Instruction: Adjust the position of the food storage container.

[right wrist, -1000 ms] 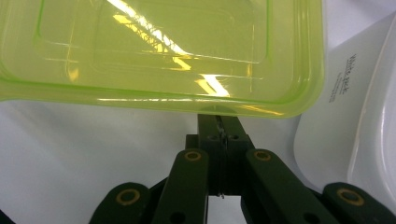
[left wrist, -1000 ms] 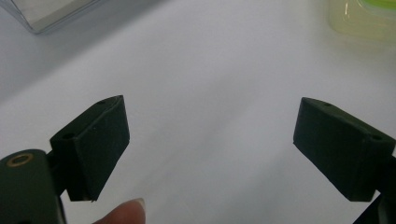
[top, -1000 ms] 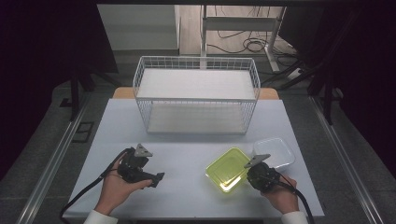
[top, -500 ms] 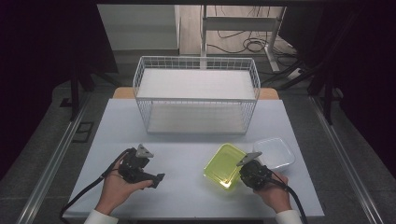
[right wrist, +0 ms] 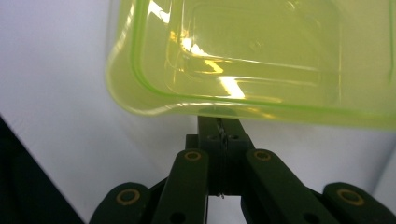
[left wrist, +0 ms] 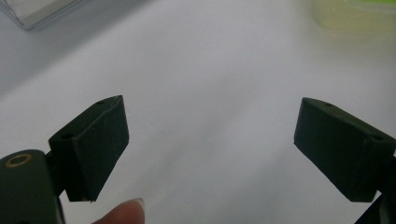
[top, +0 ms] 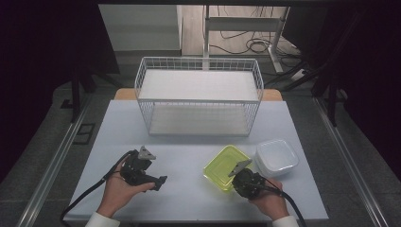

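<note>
The green lid [top: 228, 166] is pinched at its near edge by the closed right gripper [top: 242, 174], lying in front of the wire basket [top: 198, 97], long axis slanted towards it. The clear tub [top: 276, 158] just beside the lid is seen empty; the left gripper [top: 150, 178] is held wide, nothing between its jaws

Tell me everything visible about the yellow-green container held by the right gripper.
The yellow-green container is a shallow, translucent plastic tray, roughly rectangular with rounded corners and a raised rim; it looks empty. It sits turned cornerwise on the white table, in front of the wire basket and beside the clear container. The right gripper is shut on its near edge; in the right gripper view the jaws meet under the rim. Whether it is lifted or resting on the table I cannot tell.
</note>
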`<state>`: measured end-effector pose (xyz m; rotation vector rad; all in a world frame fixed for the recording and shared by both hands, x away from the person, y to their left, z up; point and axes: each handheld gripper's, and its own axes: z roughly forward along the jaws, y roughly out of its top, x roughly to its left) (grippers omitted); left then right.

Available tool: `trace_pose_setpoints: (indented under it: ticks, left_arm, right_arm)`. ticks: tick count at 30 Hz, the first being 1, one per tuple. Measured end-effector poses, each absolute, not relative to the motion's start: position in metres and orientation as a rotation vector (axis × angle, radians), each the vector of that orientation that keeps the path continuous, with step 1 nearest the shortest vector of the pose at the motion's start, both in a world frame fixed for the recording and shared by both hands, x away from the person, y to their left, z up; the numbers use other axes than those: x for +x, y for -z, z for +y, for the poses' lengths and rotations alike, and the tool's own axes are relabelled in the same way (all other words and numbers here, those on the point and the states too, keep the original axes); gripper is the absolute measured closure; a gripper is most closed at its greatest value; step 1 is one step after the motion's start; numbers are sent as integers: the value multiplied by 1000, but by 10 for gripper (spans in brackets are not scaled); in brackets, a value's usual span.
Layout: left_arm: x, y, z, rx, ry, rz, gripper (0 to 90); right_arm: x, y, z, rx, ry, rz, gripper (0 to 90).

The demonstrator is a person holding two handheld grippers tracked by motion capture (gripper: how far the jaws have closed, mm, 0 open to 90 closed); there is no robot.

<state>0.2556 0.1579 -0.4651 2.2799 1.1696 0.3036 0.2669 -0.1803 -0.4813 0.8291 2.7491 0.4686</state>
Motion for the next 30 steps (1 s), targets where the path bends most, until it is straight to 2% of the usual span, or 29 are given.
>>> trace_pose_setpoints:
  ticks: [15,19,24,27,30]
  left_arm:
    - [255,466,158,2296,-312,1173,93]
    - [255,466,160,2297,-318,1171,92]
    - [255,468,164,2281,-302,1193,93]
    - [255,467,165,2266,-300,1202,93]
    - [255,467,165,2248,-294,1206,94]
  right_arm:
    - [287,494,-115,866,-499,2737,891]
    - [291,493,-109,883,-494,2723,891]
    - [284,486,-117,903,-512,2747,891]
    - [283,460,-143,961,-555,2704,891]
    - [291,449,-160,1023,-542,2640,891]
